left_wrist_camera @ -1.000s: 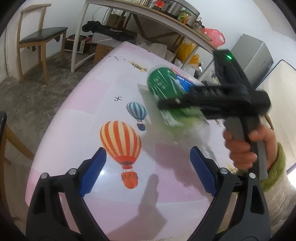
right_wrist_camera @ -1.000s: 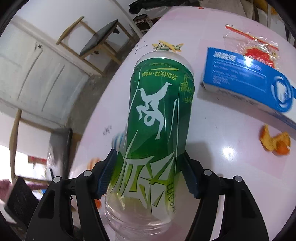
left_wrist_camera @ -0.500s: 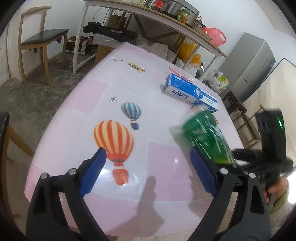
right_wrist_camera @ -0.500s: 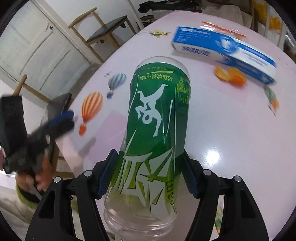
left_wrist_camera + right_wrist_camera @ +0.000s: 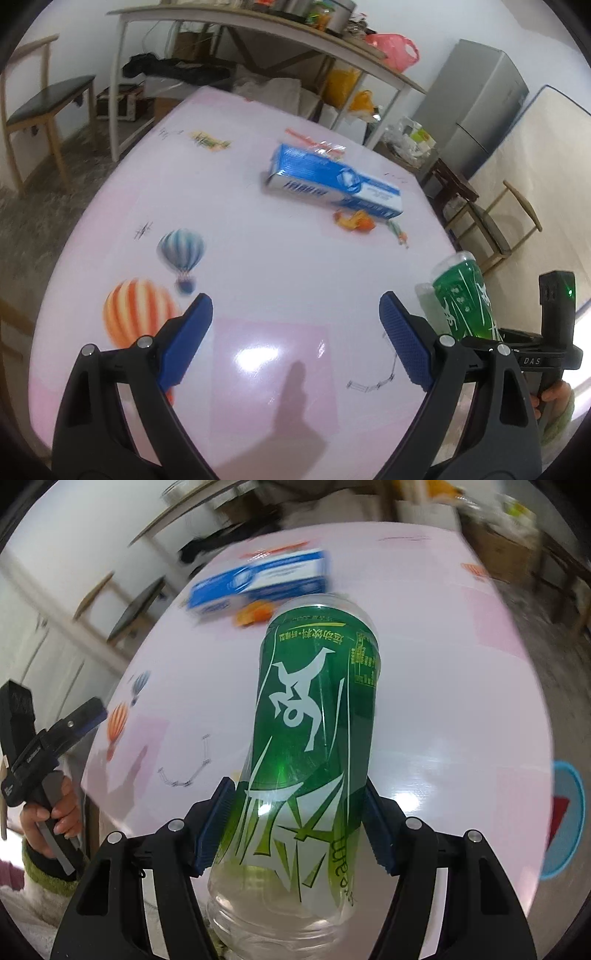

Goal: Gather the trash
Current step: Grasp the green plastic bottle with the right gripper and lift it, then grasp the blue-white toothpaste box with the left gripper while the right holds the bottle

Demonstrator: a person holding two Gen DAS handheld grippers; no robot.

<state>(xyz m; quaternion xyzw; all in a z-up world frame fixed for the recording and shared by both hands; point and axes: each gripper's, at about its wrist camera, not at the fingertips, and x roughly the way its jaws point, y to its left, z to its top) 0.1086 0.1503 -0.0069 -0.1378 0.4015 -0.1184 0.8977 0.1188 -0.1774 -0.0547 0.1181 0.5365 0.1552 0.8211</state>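
Observation:
My right gripper [image 5: 299,827] is shut on a green-labelled plastic bottle [image 5: 314,738], held above the near right part of the pink table [image 5: 443,701]. The bottle also shows in the left wrist view [image 5: 461,302] at the table's right edge. My left gripper [image 5: 295,343] is open and empty over the near side of the table [image 5: 258,258]. A blue and white box [image 5: 332,181] lies further back, with orange peel [image 5: 354,221] beside it and a clear red-printed wrapper [image 5: 317,146] behind it. The box [image 5: 258,579] and peel [image 5: 255,613] also show in the right wrist view.
A wooden chair [image 5: 44,110] stands at the left, and another chair [image 5: 509,229] at the right. A shelf table [image 5: 258,33] with bags and boxes and a grey fridge [image 5: 480,103] stand behind the table.
The right gripper has carried the bottle from over the middle of the table to its near right edge. The left gripper has shifted slightly and stays open.

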